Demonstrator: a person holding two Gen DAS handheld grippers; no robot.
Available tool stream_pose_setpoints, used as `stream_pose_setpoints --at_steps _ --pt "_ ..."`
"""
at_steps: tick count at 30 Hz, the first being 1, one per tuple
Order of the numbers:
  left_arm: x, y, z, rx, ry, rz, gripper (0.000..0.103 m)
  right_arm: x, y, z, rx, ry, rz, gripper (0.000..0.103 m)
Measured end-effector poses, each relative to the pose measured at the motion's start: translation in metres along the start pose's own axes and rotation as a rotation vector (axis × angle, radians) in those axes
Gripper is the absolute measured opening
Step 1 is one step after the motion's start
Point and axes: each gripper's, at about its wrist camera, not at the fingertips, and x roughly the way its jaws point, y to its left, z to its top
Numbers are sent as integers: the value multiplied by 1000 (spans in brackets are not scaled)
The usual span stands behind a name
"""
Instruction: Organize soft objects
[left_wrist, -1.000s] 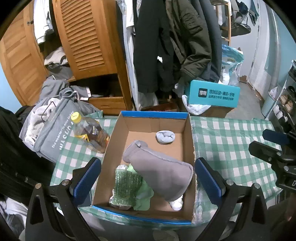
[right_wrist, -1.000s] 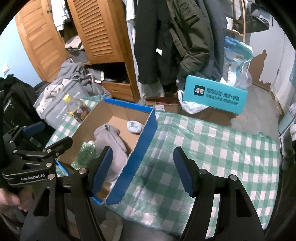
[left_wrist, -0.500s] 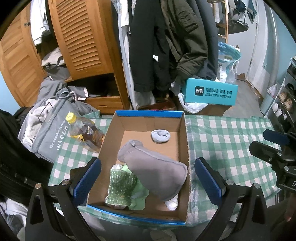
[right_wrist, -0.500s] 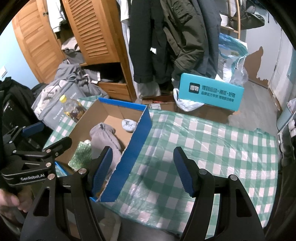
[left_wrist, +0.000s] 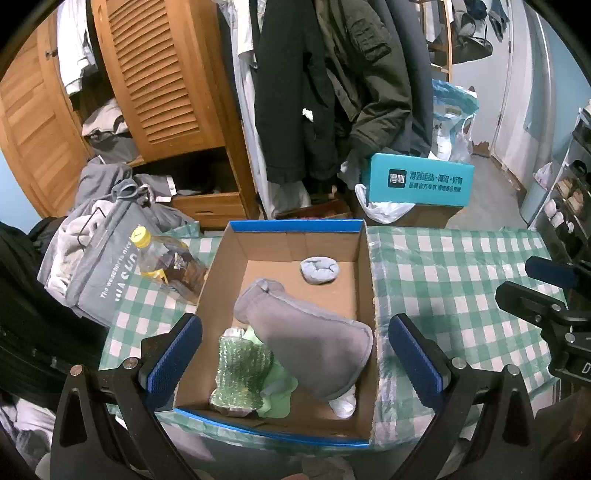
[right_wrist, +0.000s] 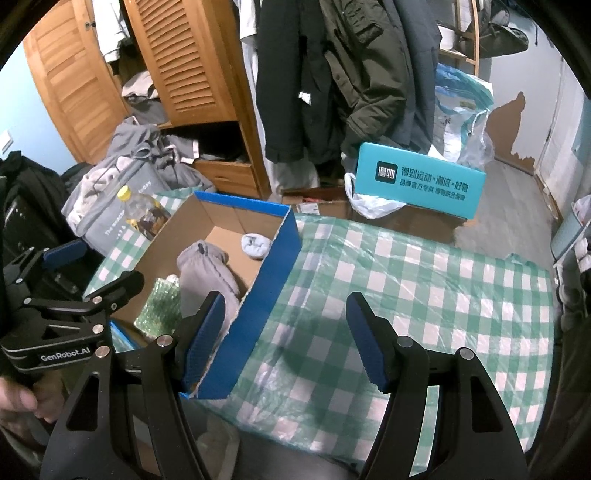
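Four soft items already lie inside the blue-edged cardboard box (left_wrist: 360, 266) on the checked bench (right_wrist: 424, 295): a grey padded pouch (left_wrist: 314, 339), a rolled pale sock (left_wrist: 319, 270), a green bubble-wrap bundle (left_wrist: 242, 365) and a pale green cloth (left_wrist: 282, 384), suggesting the sorting is largely done. The left hand-held gripper (left_wrist: 293, 360) and right hand-held gripper (right_wrist: 284, 336) both hang released and empty, the right over bare cloth. A small white item under the pouch is mostly hidden, and the box's near corners are cut off by the jaws.
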Motion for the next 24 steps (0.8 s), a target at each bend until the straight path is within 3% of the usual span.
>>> stream_pose_setpoints --at_steps 24 --pt "-1 -2 -1 9 -4 6 102 0 -1 -1 0 3 -1 68"
